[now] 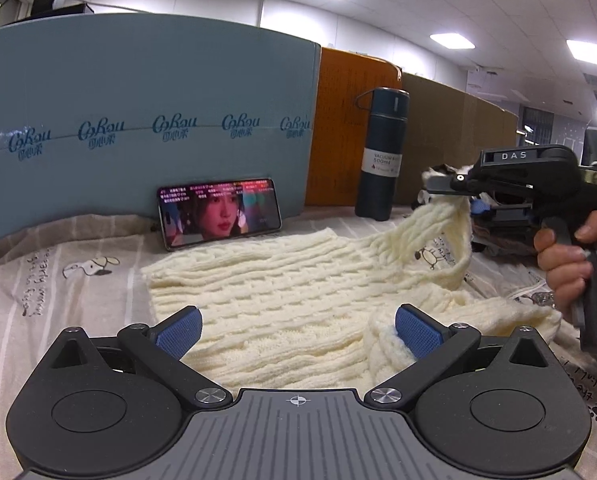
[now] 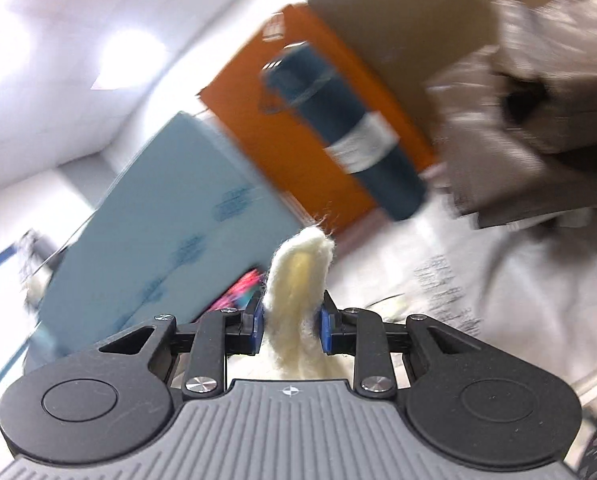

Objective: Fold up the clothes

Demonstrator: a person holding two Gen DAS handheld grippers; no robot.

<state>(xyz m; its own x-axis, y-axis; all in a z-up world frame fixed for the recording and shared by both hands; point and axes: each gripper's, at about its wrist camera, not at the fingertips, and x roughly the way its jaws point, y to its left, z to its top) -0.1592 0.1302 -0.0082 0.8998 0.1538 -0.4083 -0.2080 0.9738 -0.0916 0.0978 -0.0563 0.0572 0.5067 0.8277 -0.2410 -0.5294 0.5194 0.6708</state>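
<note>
A cream cable-knit sweater (image 1: pixel 282 288) lies spread on a printed bedsheet (image 1: pixel 58 280). My left gripper (image 1: pixel 298 332) is open, low over the sweater's near edge, its blue pads (image 1: pixel 180 334) wide apart; the right pad touches a bunched fold. At the right, a hand holds my right gripper (image 1: pixel 444 185), which is shut on a sleeve of the sweater and has lifted it off the sheet. In the blurred, tilted right wrist view the right gripper (image 2: pixel 292 322) pinches the cream sweater (image 2: pixel 298 276) between its blue pads.
A phone (image 1: pixel 218 210) with a lit screen leans against a light blue box (image 1: pixel 138 120). A dark vacuum bottle (image 1: pixel 382 152) stands before orange (image 1: pixel 346 120) and brown cardboard boxes. A dark object lies behind the right gripper.
</note>
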